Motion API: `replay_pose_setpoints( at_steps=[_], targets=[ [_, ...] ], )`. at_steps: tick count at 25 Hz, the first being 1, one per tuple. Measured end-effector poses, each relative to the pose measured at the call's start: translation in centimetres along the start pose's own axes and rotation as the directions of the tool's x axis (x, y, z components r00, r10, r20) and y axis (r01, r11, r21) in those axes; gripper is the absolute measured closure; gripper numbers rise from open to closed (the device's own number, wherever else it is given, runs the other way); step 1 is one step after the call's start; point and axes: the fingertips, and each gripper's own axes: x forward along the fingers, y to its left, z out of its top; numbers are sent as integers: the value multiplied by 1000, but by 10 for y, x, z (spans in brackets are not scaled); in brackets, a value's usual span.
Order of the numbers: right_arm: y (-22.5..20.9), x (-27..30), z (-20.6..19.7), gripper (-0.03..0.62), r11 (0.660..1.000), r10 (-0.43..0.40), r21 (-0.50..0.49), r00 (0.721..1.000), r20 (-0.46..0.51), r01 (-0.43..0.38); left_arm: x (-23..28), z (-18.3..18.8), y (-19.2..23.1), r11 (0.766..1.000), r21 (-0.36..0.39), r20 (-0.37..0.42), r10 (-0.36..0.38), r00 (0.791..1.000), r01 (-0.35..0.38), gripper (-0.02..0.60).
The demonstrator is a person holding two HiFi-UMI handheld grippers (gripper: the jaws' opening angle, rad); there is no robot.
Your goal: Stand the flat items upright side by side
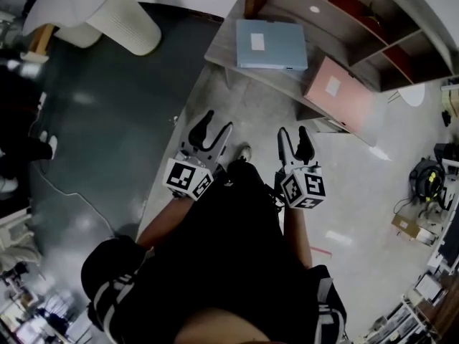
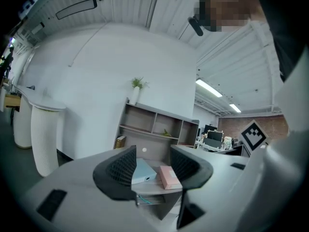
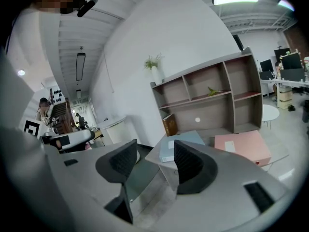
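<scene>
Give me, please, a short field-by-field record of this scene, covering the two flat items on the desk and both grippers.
light blue flat box: lying flat on the grey desk, white label facing up
pink flat box: lying flat beside it, to its right in the head view
left gripper: open, nothing between its jaws, short of the desk
right gripper: open, empty, short of the desk
wooden shelf unit: behind the boxes; brown book upright in a lower compartment
task status: neither box upright yet
</scene>
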Motion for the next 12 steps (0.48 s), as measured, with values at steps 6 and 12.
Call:
replay_pose_setpoints(
  at_steps=[6, 12],
  targets=[
    [-41, 41, 8, 329, 1000, 1, 21, 999, -39, 0, 45, -12, 13, 999, -26, -40, 23, 999, -24, 372],
    [-76, 90, 9, 322, 999, -3, 43, 996, -93, 7, 98, -26, 38, 999, -39, -87, 30, 996, -34, 370]
  ],
)
